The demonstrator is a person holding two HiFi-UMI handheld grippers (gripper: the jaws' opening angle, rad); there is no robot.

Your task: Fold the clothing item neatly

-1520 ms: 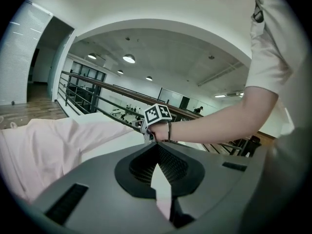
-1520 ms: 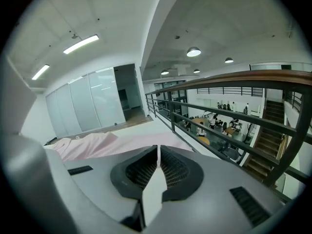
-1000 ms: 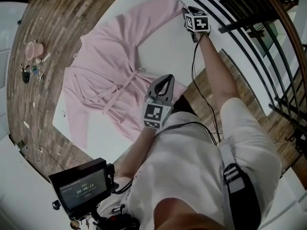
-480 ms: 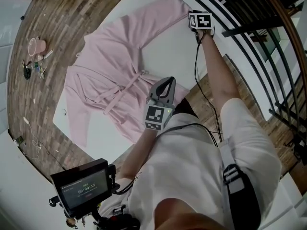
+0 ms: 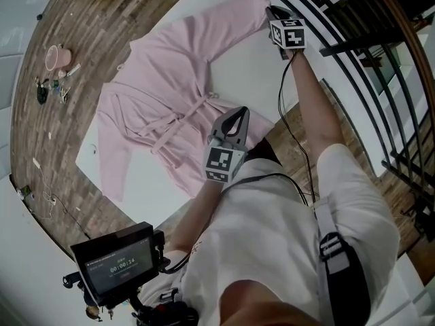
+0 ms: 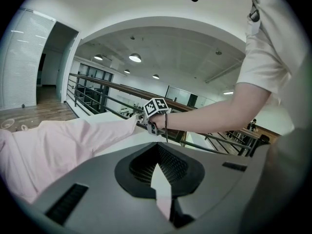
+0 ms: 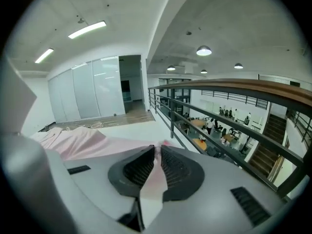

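Note:
A pink robe (image 5: 163, 80) lies spread open on the white table (image 5: 248, 66), its belt tied across the middle. At the far right, my right gripper (image 5: 272, 11) sits at the end of the outstretched sleeve (image 5: 238, 15). Its jaws have just been closing and now pinch pink cloth (image 7: 155, 172) between them. My left gripper (image 5: 238, 112) is at the robe's near hem by the table's front edge. It is shut, with a sliver of pink cloth (image 6: 165, 206) showing between its jaws. The left gripper view also shows the robe (image 6: 58, 145) and the right gripper's marker cube (image 6: 157, 107).
A black railing with a wooden handrail (image 5: 380, 80) runs close behind the table's right side. A pink cup (image 5: 56, 56) and small items (image 5: 51, 90) lie on the wooden floor at the left. A chest-mounted monitor (image 5: 115, 263) sits at the bottom.
The right gripper has gone from beside the sleeve end to pinching it, and has shifted slightly up the picture. The left gripper has stayed at the hem.

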